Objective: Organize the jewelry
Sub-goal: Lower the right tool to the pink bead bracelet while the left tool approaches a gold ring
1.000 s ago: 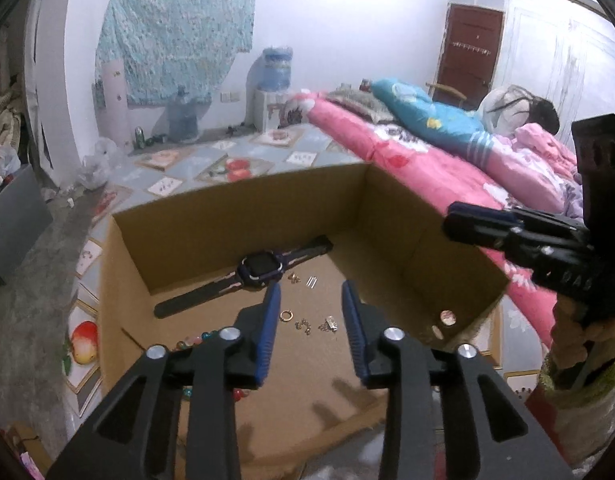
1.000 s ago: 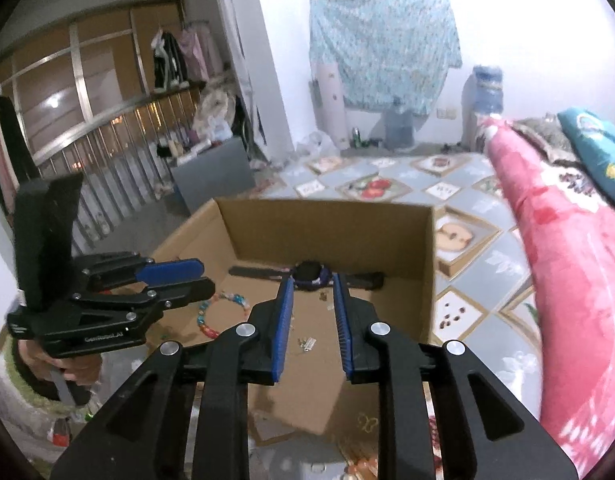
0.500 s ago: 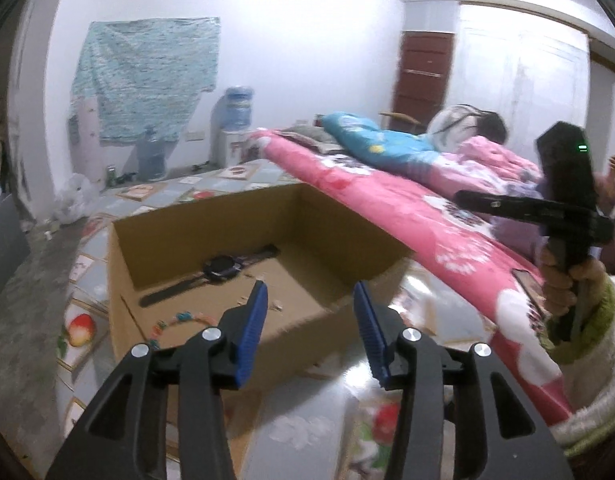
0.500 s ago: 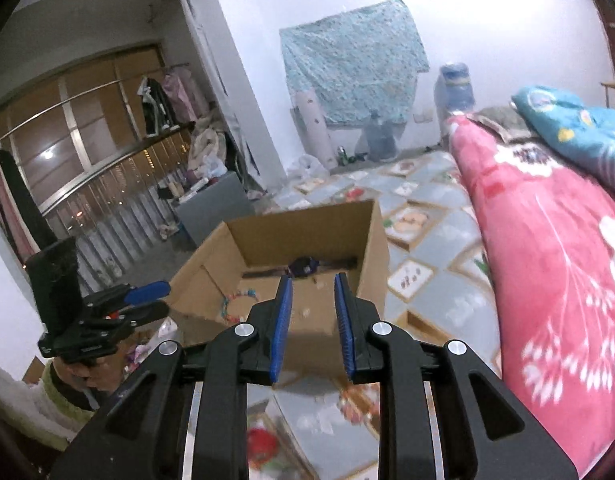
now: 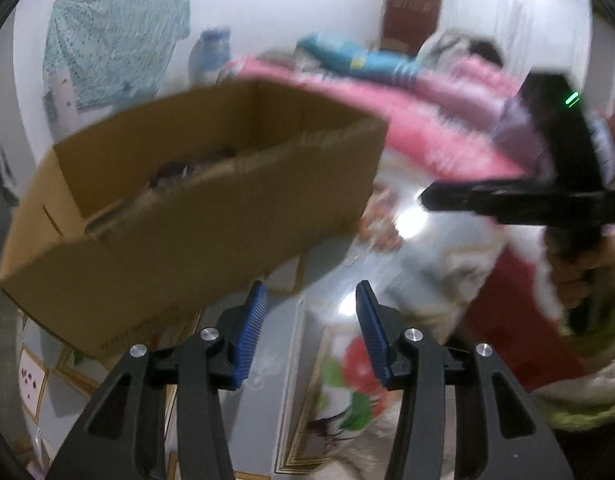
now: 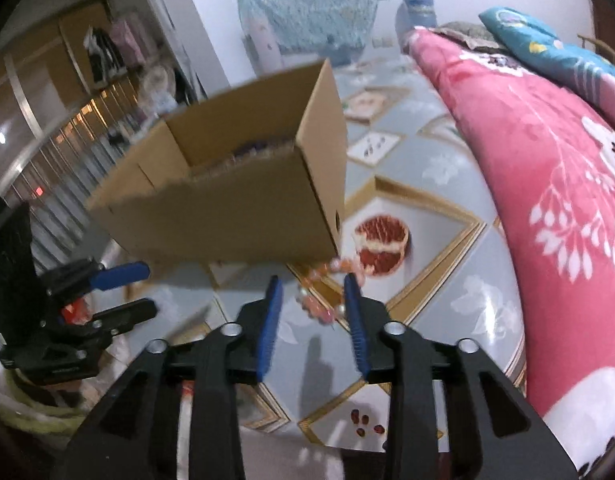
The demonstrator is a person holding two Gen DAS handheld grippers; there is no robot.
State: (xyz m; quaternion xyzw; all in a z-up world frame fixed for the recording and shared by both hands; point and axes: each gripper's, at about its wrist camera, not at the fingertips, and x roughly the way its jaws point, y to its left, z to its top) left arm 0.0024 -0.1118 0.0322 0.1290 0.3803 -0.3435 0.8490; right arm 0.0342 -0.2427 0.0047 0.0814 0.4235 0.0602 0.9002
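Note:
An open cardboard box [image 5: 211,216] stands on the patterned floor; it also shows in the right wrist view [image 6: 243,208]. Its inside is blurred and mostly hidden by the near wall. A pink beaded bracelet [image 6: 327,288] lies on the floor by the box's near right corner, just beyond and between my right gripper's [image 6: 313,320] open fingers. My left gripper [image 5: 311,328] is open and empty, low in front of the box. The left gripper also shows at the left of the right wrist view [image 6: 119,292], and the right gripper shows in the left wrist view [image 5: 527,200].
A bed with a pink flowered quilt [image 6: 547,160] runs along the right. The floor mat [image 6: 439,168] has fruit pictures. A water bottle [image 6: 417,10] and a hanging blue cloth [image 6: 307,4] are at the far wall. Railings and hung clothes [image 6: 67,100] are at the left.
Both grippers have pulled back out of the box and dropped low to the floor in front of it. Both have opened wider. The bracelet on the floor has come into the right view.

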